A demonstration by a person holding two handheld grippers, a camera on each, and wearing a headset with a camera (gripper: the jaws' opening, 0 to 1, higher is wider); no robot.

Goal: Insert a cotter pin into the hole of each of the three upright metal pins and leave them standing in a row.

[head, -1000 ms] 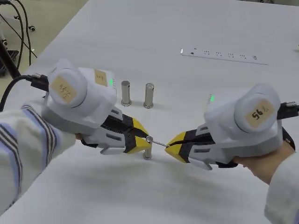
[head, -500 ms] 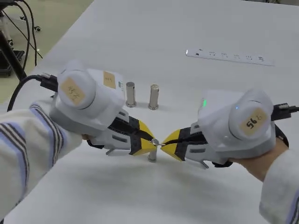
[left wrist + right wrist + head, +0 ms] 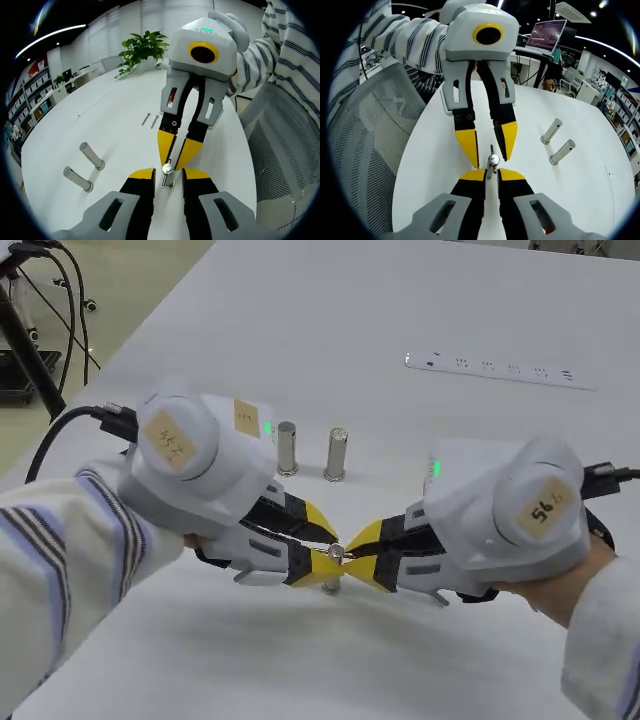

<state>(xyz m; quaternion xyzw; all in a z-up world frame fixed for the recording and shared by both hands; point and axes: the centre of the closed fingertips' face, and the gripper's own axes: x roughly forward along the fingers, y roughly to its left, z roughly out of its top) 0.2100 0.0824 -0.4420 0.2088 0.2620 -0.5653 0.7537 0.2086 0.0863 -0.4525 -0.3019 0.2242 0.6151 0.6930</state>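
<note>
Working piece: the metal pin stands upright on the white table, directly between my two tools; in the head view both yellow noses meet at its head from opposite sides.

Right gripper: jaws drawn nearly together, pinched on the near end of the cotter pin; the cotter pin lies roughly level and passes through the hole just under the metal pin's head; its thin tip pokes out on the far side, towards my other tool.

Left gripper: jaws stand apart, one on each side of the metal pin's shaft; whether the pads actually bear on the shaft I cannot tell.

Second metal pin and third metal pin: both upright, side by side, close but not touching; they sit farther from me than the working piece and well apart from it; too small to judge their holes.

Loose cotter pins: two, lying flat on the table side by side, seen in the left gripper view beyond the right gripper.

Surroundings: power strip lies flat far across the table; striped sleeve covers my left forearm; potted plant at the table's far end; mesh chair beside the table; lit monitor behind.
</note>
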